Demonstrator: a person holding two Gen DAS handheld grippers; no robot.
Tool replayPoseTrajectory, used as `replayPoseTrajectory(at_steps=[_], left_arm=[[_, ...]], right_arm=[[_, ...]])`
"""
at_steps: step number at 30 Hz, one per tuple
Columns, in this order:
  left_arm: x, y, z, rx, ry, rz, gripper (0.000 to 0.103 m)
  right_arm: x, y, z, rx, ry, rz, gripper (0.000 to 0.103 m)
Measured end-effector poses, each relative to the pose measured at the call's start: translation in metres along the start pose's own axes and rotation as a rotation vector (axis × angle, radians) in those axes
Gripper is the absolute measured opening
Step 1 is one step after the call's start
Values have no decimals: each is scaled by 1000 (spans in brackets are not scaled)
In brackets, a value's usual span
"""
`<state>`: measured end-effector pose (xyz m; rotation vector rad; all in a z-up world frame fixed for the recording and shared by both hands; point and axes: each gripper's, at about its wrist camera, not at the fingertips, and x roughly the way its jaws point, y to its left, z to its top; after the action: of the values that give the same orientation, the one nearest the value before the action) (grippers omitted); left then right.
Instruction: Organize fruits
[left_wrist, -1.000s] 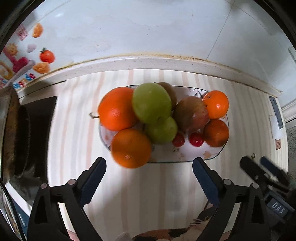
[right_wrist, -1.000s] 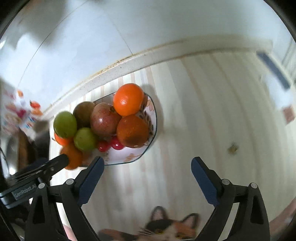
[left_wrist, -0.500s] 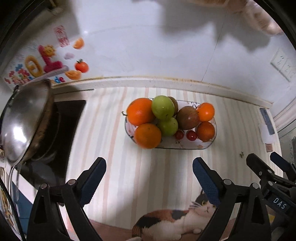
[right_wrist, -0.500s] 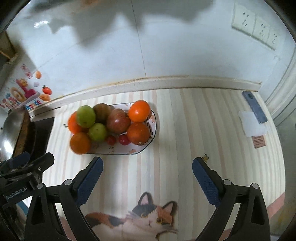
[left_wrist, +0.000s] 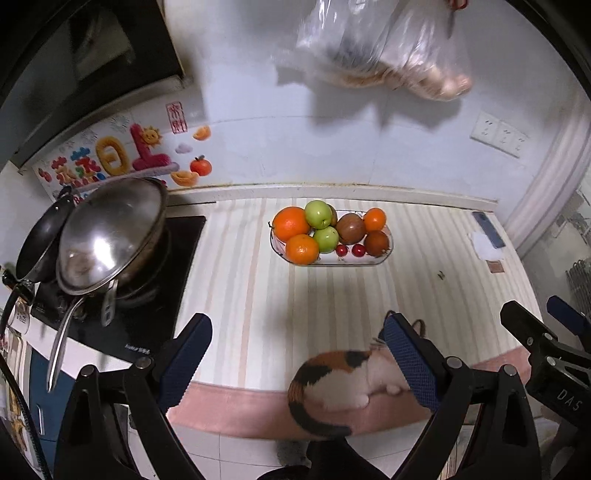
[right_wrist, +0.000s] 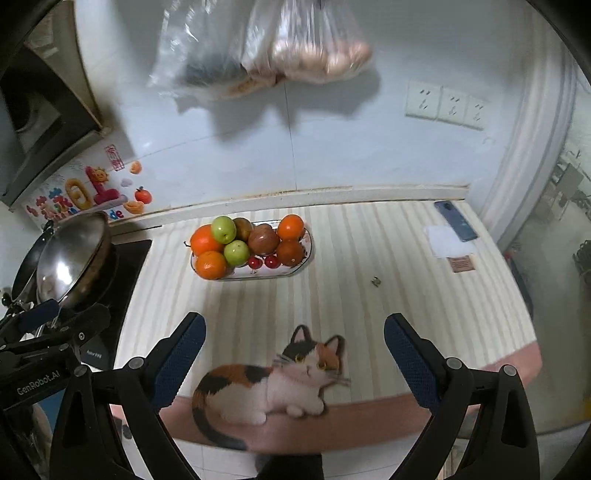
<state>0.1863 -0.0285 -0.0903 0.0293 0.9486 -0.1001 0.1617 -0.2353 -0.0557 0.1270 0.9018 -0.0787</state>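
Note:
A glass fruit tray (left_wrist: 384, 254) (right_wrist: 308, 254) stands on the striped counter near the back wall. It holds oranges (left_wrist: 291, 223) (right_wrist: 205, 240), green apples (left_wrist: 318, 214) (right_wrist: 224, 229), brownish fruits (left_wrist: 351, 228) (right_wrist: 263, 239) and two red cherry tomatoes (left_wrist: 350, 250) (right_wrist: 263, 262). My left gripper (left_wrist: 295, 362) is open and empty, well in front of the tray above the counter's front edge. My right gripper (right_wrist: 293, 358) is open and empty too, over the cat picture (right_wrist: 273, 380).
A steel wok and pan (left_wrist: 107, 236) (right_wrist: 70, 258) sit on a black cooktop (left_wrist: 147, 306) at the left. Plastic bags (left_wrist: 376, 48) (right_wrist: 266, 48) hang on the wall above. A phone (left_wrist: 488, 229) (right_wrist: 455, 220) and paper (right_wrist: 445, 242) lie at the right.
Both grippers have pulled back and up from the fruit tray, which now looks small and far. Both stay open and empty. The fruit has not moved.

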Motion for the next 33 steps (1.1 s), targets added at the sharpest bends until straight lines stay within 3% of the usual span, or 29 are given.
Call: replayPoseTrajectory(at_steps=[8, 16, 33], left_arm=[[-63, 2, -32, 15, -52, -9, 96], [-95, -5, -41, -1, -108, -1, 96], [-82, -18, -29, -40, -107, 22, 96]], right_arm=[[-87, 8, -34, 1, -72, -10, 100], [-126, 9, -41, -20, -111, 13, 100], [-101, -10, -22, -24, -76, 50, 101]])
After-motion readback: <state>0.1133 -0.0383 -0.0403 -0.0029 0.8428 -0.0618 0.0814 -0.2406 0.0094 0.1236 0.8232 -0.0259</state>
